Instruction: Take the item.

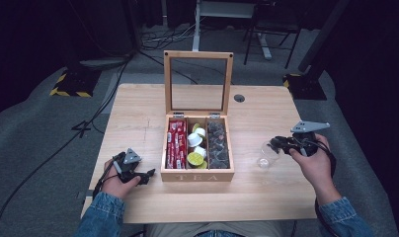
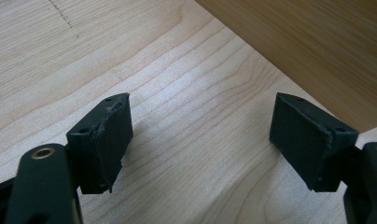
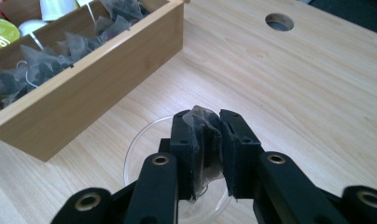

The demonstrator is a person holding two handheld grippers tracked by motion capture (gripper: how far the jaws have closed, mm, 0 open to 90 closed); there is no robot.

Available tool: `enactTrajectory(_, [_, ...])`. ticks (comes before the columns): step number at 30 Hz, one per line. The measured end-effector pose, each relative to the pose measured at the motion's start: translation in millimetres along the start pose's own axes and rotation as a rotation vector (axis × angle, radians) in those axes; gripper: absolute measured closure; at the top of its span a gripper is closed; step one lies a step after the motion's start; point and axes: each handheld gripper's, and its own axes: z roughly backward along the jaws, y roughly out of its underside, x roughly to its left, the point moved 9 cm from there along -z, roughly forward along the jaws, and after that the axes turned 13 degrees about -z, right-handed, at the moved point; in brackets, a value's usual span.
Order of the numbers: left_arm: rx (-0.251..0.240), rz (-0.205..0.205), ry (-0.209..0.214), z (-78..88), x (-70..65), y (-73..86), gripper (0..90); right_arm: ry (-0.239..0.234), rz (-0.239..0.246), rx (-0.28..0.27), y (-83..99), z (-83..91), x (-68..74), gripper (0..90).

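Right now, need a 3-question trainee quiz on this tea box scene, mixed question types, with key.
1. True or false: the right tongs are shut on a tea bag.
2. What lies directly under the right tongs? A) the clear glass B) the table hole C) the wooden tea box
3. Fill in: the left tongs are ____ over bare table.

Key: 1 true; 2 A; 3 open.
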Motion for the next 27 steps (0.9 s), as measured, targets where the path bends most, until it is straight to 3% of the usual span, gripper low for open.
enactTrajectory(15, [0.000, 0.000, 0.000, 0.0, 0.0, 0.0, 21.6, -0.009, 0.015, 0.065, 11.4, -7.3, 4.8, 75.2])
enactTrajectory(18, [0.000, 0.000, 0.000, 0.0, 0.0, 0.0, 21.6, -0.013, 0.014, 0.073, 12.3, -9.2, 4.7, 68.0])
enactTrajectory(27, [-0.001, 0.006, 0.001, -0.4, -0.3, -0.3, 21.5, -0.012, -0.011, 0.031, 4.6, -5.3, 5.3, 54.7])
